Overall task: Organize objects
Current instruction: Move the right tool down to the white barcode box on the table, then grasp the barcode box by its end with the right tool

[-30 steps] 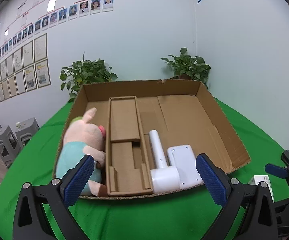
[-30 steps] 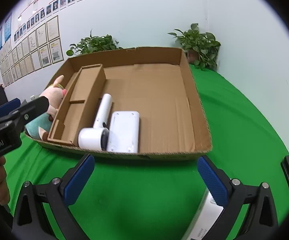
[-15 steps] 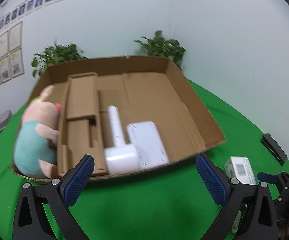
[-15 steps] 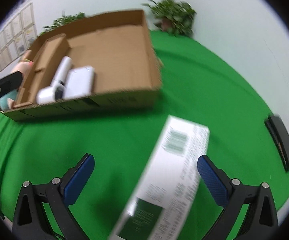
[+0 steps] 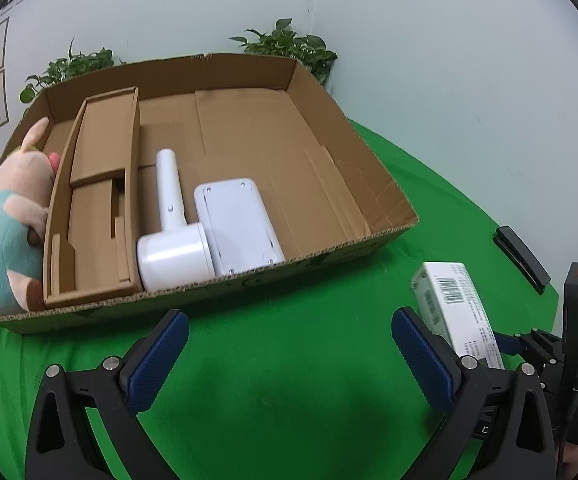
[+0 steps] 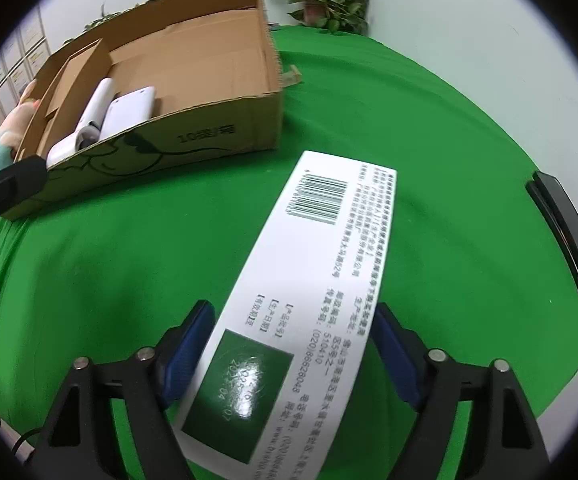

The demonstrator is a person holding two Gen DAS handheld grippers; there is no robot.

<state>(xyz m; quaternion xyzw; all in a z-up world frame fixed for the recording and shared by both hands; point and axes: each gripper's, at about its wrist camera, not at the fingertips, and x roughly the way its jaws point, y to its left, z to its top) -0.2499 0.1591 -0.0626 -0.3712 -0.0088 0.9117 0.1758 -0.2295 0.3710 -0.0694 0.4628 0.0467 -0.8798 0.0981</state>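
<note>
A white product carton (image 6: 309, 292) printed with a barcode lies flat on the green tablecloth (image 6: 429, 160), in front of the cardboard box (image 6: 193, 136) and just off its near right corner, as the right gripper (image 6: 291, 344) straddles it. The gripper's jaws have just been closing, and the carton sits lengthwise between the blue pads: the left pad looks to be at the carton's long edge and the right pad close to the opposite edge, but a firm squeeze cannot be confirmed, so the jaws read as partly closed around the carton and not yet clamped. The step in hand appears to be the pick-up of this carton for packing. The next move would call for finishing the squeeze across its narrow width, lifting it level, and carrying it over the box's near wall to the bare floor on the box's right side. Inside the box, a white hair dryer (image 5: 171, 232) and a white rectangular device (image 5: 237, 224) lie side by side against the near wall beside a cardboard insert (image 5: 97, 196), with a plush pig (image 5: 9, 232) at the box's left end. The left gripper (image 5: 289, 360) hangs over the cloth in front of the box, jaws wide apart and empty.
</note>
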